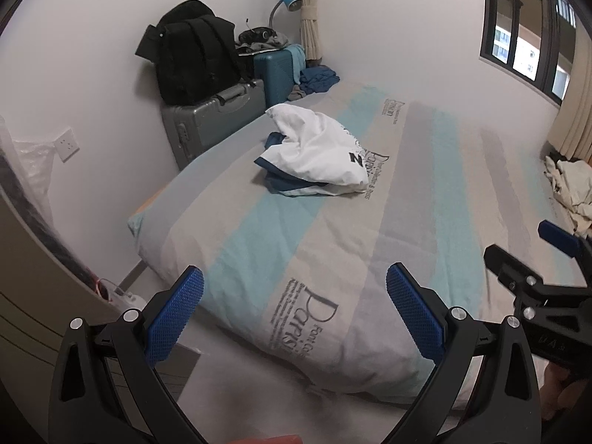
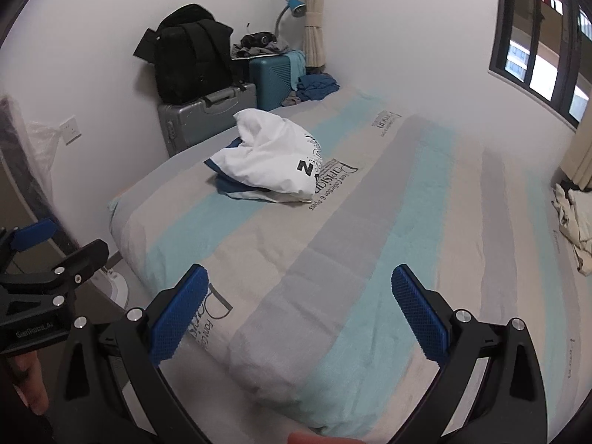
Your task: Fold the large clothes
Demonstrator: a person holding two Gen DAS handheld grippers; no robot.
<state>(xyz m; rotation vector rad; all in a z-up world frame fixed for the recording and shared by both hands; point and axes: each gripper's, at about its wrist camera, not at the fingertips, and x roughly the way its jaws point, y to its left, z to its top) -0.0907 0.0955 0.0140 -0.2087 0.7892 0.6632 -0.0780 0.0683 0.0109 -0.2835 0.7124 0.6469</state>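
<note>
- White garment (image 1: 318,151) is lying crumpled over blue cloth on the bed's (image 1: 425,199) far left part, striped cover stretching bare around it.
- Left gripper (image 1: 294,312) and right gripper (image 2: 299,312) are hovering over the near edge, jaws apart, empty.
- Left view is showing a floor cable (image 1: 111,288); the right one is showing a white fan base (image 2: 114,288).

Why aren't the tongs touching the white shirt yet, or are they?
Apart. In the left wrist view, the left tongs hang open at the bed's near end, with striped cover between them and the white shirt.

Counts: two grippers (image 1: 294,310) (image 2: 299,309), one bed (image 1: 425,192), two suitcases (image 1: 218,111) (image 1: 275,74), one backpack (image 1: 196,59), one lamp (image 1: 288,0), three clothes heaps (image 1: 318,155) (image 1: 318,79) (image 1: 569,188).
</note>
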